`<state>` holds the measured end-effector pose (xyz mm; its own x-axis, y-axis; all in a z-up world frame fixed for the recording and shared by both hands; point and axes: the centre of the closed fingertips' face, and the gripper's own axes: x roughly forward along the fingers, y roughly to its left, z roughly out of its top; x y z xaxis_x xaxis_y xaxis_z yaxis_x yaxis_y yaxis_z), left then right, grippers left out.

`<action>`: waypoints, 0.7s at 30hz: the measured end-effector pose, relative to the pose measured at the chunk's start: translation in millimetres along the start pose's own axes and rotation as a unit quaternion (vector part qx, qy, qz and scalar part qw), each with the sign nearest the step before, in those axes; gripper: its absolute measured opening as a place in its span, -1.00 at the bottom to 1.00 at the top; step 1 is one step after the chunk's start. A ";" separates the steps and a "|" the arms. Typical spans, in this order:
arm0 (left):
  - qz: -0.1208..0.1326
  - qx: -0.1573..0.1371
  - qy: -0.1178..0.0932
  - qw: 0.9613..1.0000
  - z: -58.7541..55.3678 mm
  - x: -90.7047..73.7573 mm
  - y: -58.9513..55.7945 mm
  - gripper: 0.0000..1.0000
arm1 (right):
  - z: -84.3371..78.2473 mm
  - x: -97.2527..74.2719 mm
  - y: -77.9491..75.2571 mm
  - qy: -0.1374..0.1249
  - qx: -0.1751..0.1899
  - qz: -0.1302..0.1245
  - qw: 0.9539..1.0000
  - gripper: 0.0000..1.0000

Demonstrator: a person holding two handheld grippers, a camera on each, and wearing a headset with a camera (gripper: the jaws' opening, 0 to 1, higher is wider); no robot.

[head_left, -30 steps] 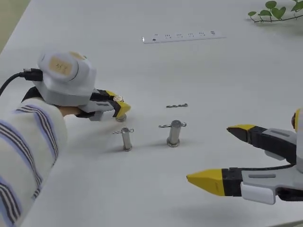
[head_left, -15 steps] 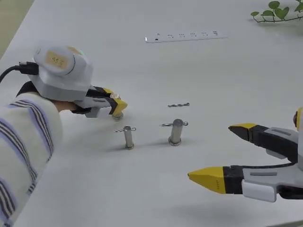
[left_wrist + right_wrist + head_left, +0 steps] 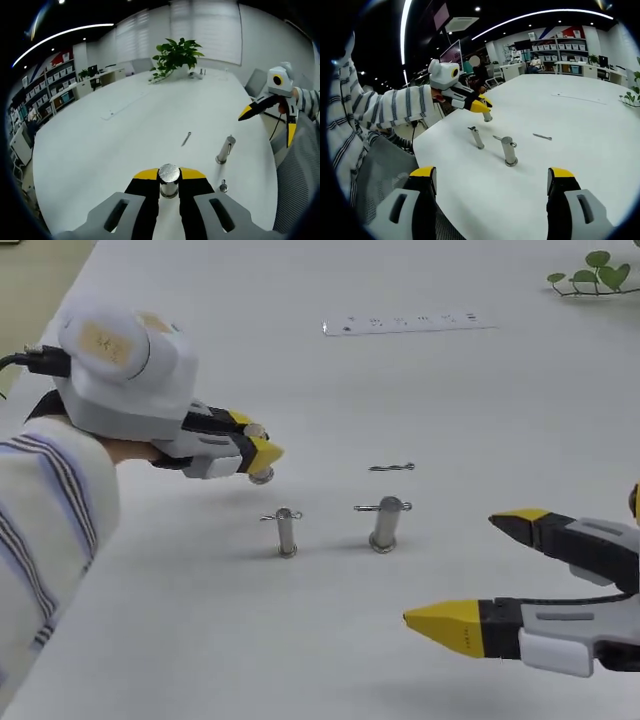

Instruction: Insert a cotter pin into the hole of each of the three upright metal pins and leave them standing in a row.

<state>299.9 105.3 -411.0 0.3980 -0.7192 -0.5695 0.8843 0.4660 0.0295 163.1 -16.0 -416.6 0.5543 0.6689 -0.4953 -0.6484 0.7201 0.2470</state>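
Third metal pin (image 3: 169, 181) still clamped
Left hand-held gripper (image 3: 263, 454) grips it; right hand-held gripper (image 3: 472, 569) gapes empty; cotter pin (image 3: 391, 468) lies loose.

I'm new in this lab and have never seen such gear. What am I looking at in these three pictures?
There is no robot: a person holds a two-jaw gripper in each hand. The wide picture comes from a headset camera; the two round ones come from cameras riding on the grippers. The left gripper is shut on a metal pin. The right gripper is open, holding nothing. On the white table stand a thin pin and a thicker pin, each with a cotter pin through it; a loose cotter pin lies beyond them. A power strip lies farther back.
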 end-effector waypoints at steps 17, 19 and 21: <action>-0.055 0.053 -0.027 0.997 33.0 -38.9 -52.9 -0.81 | -4.9 4.9 12.0 0.016 -0.006 0.023 1.000 0.87; -0.060 0.058 -0.029 0.996 34.6 -40.3 -58.2 -0.81 | -5.2 5.2 12.9 0.018 -0.007 0.024 1.000 0.88; -0.066 0.060 -0.031 0.996 35.5 -41.2 -64.0 -0.81 | -5.2 4.9 13.1 0.017 -0.009 0.026 0.999 0.88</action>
<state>235.6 86.8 -360.2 0.2877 -0.8023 -0.5231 0.9511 0.3034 0.0577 154.6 -4.3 -420.1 0.5019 0.6979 -0.5109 -0.6850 0.6814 0.2579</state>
